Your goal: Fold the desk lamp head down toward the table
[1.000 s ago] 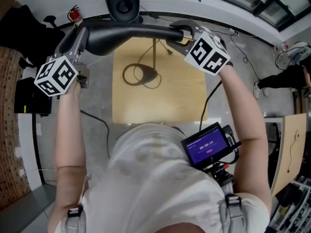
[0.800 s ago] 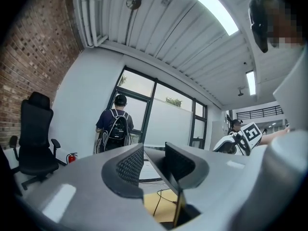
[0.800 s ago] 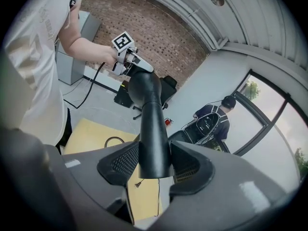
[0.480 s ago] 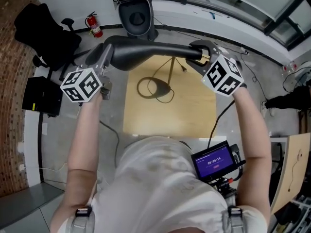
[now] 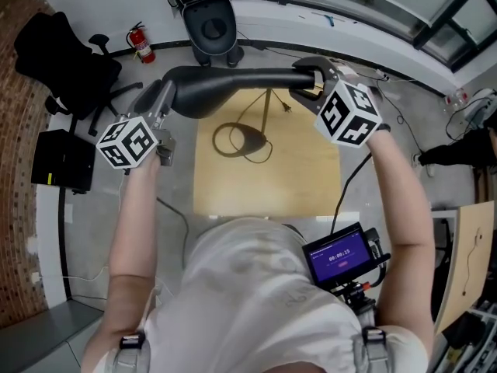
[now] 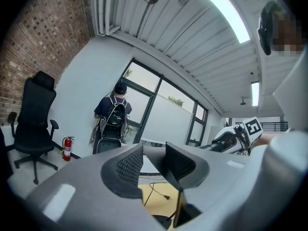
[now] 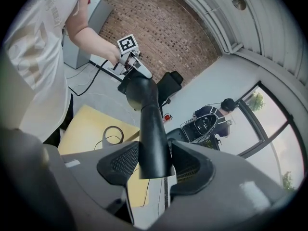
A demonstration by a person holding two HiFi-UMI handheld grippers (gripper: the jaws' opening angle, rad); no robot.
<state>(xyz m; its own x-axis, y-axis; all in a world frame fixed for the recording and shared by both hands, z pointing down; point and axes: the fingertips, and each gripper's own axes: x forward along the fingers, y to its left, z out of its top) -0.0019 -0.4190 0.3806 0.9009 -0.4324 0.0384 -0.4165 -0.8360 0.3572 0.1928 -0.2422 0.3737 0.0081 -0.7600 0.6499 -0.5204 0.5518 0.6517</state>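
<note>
The right gripper point(image 7: 153, 170) is clamping the narrow end of the black lamp head point(image 5: 233, 84), its pads pressing on both sides of the tube. The left gripper point(image 6: 153, 165) is standing with jaws apart and nothing between them, at the head's wide left end. Whether its body is touching the head I cannot tell. The head is lying roughly level, high over the far edge of the wooden table point(image 5: 295, 177), above the thin lamp stem point(image 5: 267, 113).

With only one real grip, on a smooth tapering tube, the pads are likely risking a slide along it once the push down begins. If the hinge is stiff, the whole lamp may be tipping or dragging instead of folding. The looped power cord point(image 5: 230, 140) by the stem's foot could be catching.

The timer screen point(image 5: 335, 253) at the person's waist is showing 00:00:15. The marker cubes point(image 5: 128, 141) are carrying only black-and-white squares. The fire extinguisher point(image 5: 140, 41) label is too small to read.
</note>
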